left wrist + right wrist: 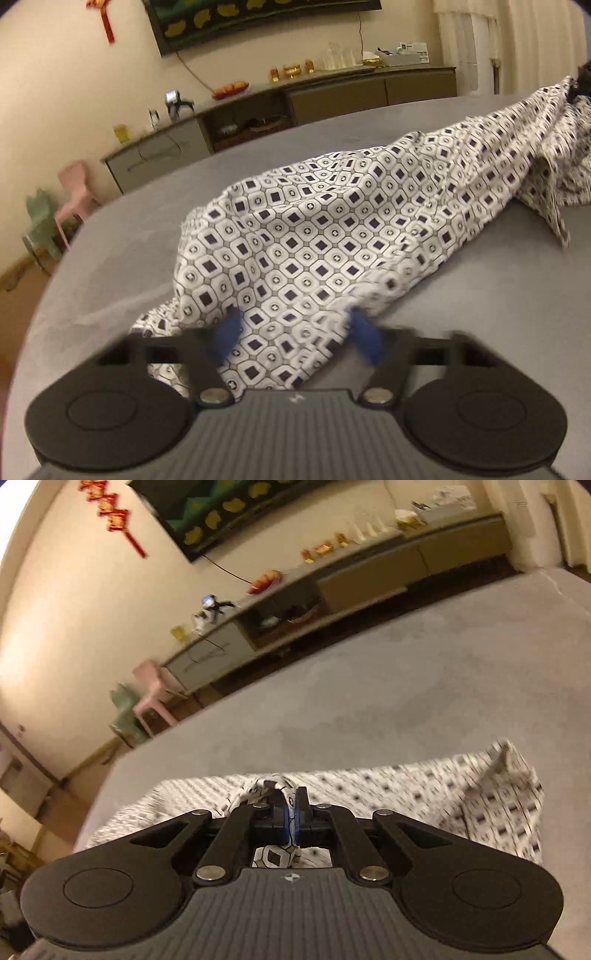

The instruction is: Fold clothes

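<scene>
A white garment [314, 236] printed with dark blue squares lies bunched on a grey padded surface [122, 258]. In the left wrist view it stretches from the near middle up to the far right, where its end is lifted. My left gripper [294, 338] is low over the near hem; its blue pads [225, 334] stand apart with cloth lying between them and over their tips. My right gripper [291, 812] is shut, with a fold of the same garment [424, 786] pinched between its pads. The rest of the cloth spreads blurred below it.
The grey surface [369, 686] runs far to the back and right. Beyond its edge stands a long low sideboard [332, 96] with small items on top. A pink chair [75, 195] and a green one [38, 229] stand on the floor at the left.
</scene>
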`<control>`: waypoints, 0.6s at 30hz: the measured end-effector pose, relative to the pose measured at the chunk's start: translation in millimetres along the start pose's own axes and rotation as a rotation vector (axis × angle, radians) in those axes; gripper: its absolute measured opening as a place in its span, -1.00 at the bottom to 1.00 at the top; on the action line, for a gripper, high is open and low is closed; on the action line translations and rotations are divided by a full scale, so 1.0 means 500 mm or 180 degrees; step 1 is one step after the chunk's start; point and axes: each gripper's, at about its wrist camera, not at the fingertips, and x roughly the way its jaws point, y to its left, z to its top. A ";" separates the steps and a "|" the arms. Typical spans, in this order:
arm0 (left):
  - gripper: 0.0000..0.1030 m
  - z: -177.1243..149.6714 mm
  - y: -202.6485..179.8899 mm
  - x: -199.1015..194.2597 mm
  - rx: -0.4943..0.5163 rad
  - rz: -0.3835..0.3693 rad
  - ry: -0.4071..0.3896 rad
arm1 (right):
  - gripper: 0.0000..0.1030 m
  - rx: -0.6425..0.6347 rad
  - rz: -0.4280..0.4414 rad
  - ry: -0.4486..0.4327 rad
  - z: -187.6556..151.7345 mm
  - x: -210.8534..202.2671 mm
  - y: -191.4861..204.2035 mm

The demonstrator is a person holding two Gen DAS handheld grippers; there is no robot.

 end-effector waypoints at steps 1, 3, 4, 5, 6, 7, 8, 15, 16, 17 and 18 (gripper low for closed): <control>-0.84 0.006 0.010 0.006 -0.0050 -0.0065 0.0037 | -0.98 -0.0026 0.0084 -0.0006 0.010 -0.010 0.007; -0.92 0.016 0.025 0.012 -0.0088 -0.0144 0.0063 | -0.98 -0.0132 0.0236 0.0001 0.024 -0.036 0.025; -0.94 0.024 0.035 0.006 -0.0132 -0.0229 0.0049 | -0.98 -0.0194 0.0314 0.0008 0.030 -0.051 0.034; -0.95 0.036 0.049 -0.012 -0.0203 -0.0333 -0.0024 | -0.98 -0.0251 0.0429 0.0010 0.039 -0.068 0.043; -0.95 0.052 0.066 -0.042 -0.0276 -0.0430 -0.0152 | -0.98 -0.0308 0.0544 0.0011 0.047 -0.085 0.052; -0.95 0.071 0.085 -0.077 -0.0368 -0.0526 -0.0302 | -0.98 -0.0365 0.0659 0.0012 0.056 -0.102 0.060; -0.95 0.094 0.111 -0.122 -0.0503 -0.0616 -0.0498 | -0.98 -0.0429 0.0774 -0.0029 0.067 -0.129 0.068; -0.90 0.363 0.235 -0.177 -0.1268 -0.0908 -0.0841 | -0.95 -0.0334 0.0326 -0.0316 0.231 -0.139 0.022; -0.74 0.393 0.234 -0.127 -0.1277 -0.0799 -0.0661 | -0.91 -0.0319 0.0040 -0.0257 0.242 -0.086 0.004; -0.42 0.404 0.227 -0.065 -0.1230 -0.0572 -0.0433 | -0.74 -0.0299 -0.0231 -0.0147 0.242 -0.029 -0.019; -0.34 0.416 0.219 -0.004 -0.1182 -0.0346 -0.0204 | -0.50 -0.0235 -0.0538 -0.0077 0.232 0.014 -0.041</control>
